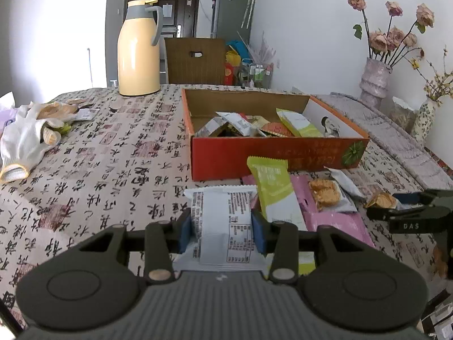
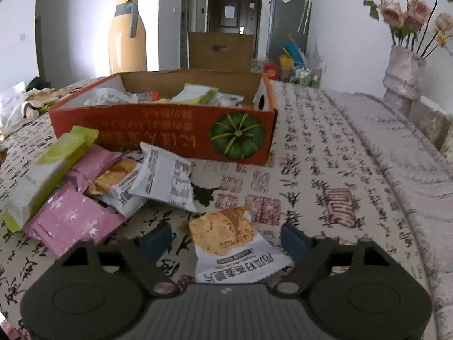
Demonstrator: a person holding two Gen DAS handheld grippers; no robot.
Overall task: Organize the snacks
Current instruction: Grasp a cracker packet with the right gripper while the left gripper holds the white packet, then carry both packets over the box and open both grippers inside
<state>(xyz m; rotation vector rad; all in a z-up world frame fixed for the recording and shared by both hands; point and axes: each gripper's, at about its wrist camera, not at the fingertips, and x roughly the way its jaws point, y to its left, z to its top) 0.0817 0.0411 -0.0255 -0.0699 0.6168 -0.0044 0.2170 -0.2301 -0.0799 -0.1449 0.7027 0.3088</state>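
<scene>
On the tabletop, covered with a cloth printed in calligraphy, your left gripper has its jaws clamped on a white snack packet, the blue pads pressing its two sides, printed back facing up. Just beyond it lies a loose pile: a green-and-white packet leaning over a pink packet, and a grey packet picturing crackers beside them. Behind the pile stands the orange cardboard box, open at the top, with several packets already inside it.

Your right gripper sits low over the cloth, near the right end of the box. Its jaws stand apart on either side of a cracker packet that lies flat between them; neither pad touches the wrapper. In the left wrist view the same gripper shows at the right edge, its fingers around that small packet.

From the right wrist view the pile lies to the left: the green-and-white packet on top of pink ones, with two white-grey packets spilling toward the middle. The box shows a green pumpkin on its front wall.

At the far edge of the tabletop stands a yellow thermos jug. White gloves lie at the left, and a vase of dried roses stands at the right against the wall.
</scene>
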